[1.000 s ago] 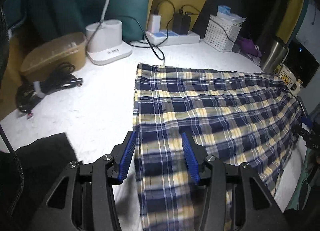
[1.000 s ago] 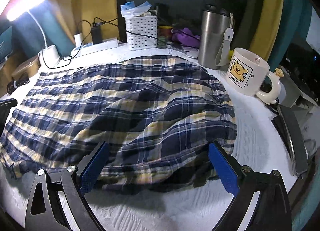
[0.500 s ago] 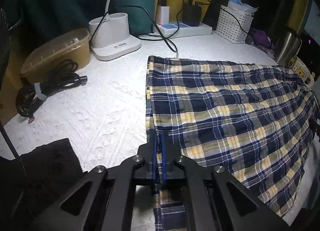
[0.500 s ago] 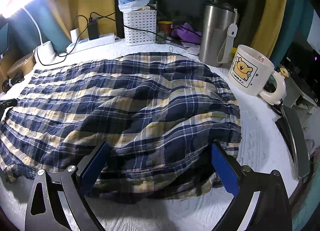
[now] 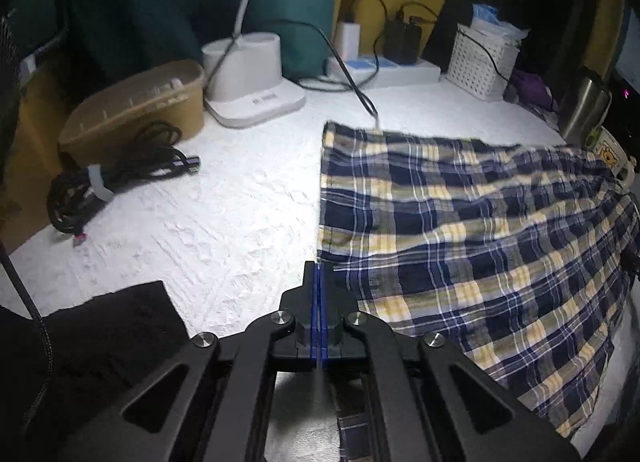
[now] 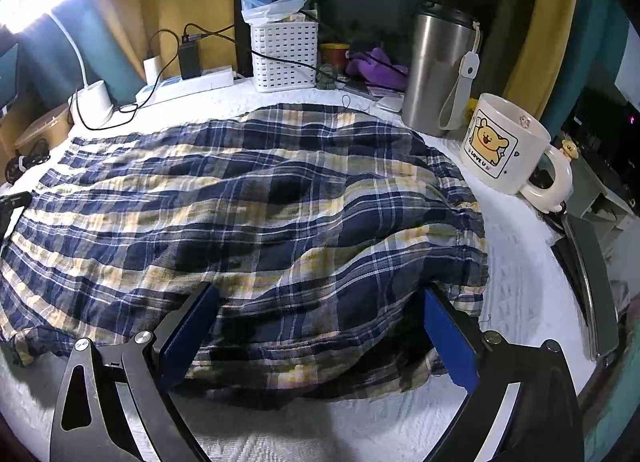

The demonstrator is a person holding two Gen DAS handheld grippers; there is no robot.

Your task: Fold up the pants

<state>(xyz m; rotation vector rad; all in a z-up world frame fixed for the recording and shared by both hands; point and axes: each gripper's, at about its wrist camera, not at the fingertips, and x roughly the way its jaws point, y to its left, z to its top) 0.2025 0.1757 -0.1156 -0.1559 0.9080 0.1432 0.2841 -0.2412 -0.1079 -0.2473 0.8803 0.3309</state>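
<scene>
**Plaid pants pinched at one edge**

The plaid pants are spread on the white tabletop. Their near-left edge is clamped between the closed left gripper. The right gripper is held wide open, straddling the bunched waistband end.

Left gripper pinched tight on the hem edge of the plaid pants, blue pads pressed flat together. Pants spread over white textured cover. Coiled black cable and tan box well left; black cloth beside the gripper.
</scene>
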